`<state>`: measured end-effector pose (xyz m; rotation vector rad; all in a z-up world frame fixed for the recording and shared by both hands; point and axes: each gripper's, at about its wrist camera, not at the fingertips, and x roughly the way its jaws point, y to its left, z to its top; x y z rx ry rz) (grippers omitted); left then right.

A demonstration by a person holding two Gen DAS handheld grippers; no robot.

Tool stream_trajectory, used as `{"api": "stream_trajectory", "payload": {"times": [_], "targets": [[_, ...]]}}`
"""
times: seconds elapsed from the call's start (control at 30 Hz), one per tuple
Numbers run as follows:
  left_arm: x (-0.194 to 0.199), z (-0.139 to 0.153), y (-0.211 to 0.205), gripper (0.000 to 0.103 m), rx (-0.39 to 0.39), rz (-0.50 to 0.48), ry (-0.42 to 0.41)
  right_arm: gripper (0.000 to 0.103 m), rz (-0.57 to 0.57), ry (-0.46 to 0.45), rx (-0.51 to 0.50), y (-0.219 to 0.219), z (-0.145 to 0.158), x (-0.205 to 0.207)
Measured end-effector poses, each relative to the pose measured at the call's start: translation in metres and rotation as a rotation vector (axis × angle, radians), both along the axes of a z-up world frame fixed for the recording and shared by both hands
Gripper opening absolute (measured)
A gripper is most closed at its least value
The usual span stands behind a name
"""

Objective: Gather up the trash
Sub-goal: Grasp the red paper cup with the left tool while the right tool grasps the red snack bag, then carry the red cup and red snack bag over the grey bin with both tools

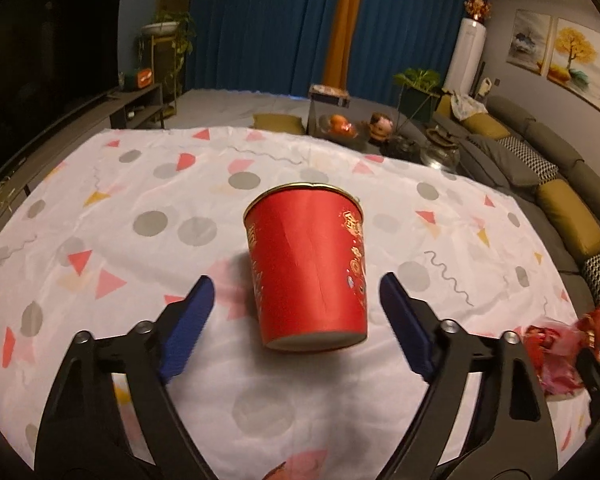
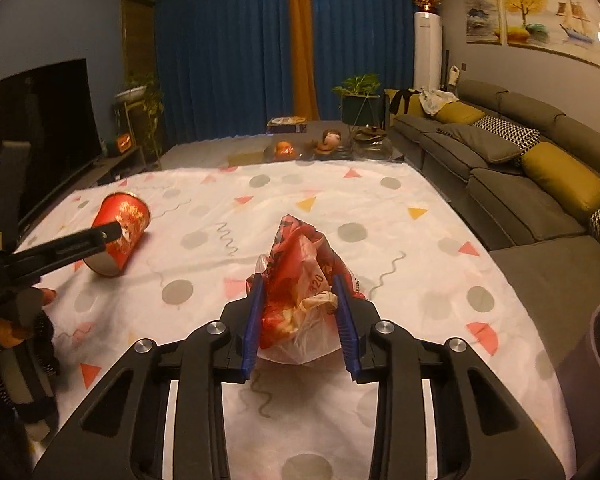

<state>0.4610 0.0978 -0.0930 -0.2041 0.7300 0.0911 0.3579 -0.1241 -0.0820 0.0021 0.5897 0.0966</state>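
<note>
Blue curtains (image 2: 236,52); grey sofa (image 2: 520,160); dark TV (image 1: 48,52)

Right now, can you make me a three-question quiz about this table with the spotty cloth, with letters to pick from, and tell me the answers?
1. Where is the red paper cup with gold print?
A. lying on its side between the left gripper's open fingers
B. standing upright on the grey sofa
C. inside the bag

2. What colour are the pads on the gripper fingers?
A. green
B. blue
C. yellow

3. What is the right gripper doing?
A. hanging open over bare cloth
B. pinching the cup's rim
C. closed on the crumpled red and clear plastic bag

Answers:
1. A, the cup lies tipped over on the patterned tablecloth with a blue pad on each side, neither touching it.
2. B, both wrist views show blue pads.
3. C, the bag is squeezed between its two pads.
</note>
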Motion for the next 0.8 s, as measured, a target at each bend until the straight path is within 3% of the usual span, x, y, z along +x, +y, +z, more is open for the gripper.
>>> {"api": "stream_trajectory", "payload": {"times": [0.13,0.47,0.8], "targets": [[0.010,-0.007,0.000,0.059,-0.025,-0.026,0.048,0.034,0.008,-0.009,0.007,0.000,0.002,-0.003],[-0.018,0.004,-0.008,0.055,-0.011,-0.055,-0.017,0.034,0.017,-0.022,0.005,0.003,0.007,-0.012],[-0.108,0.062,-0.046,0.055,0.014,-0.128,-0.160,0.034,0.022,-0.111,0.017,-0.018,0.041,-0.071]]}}
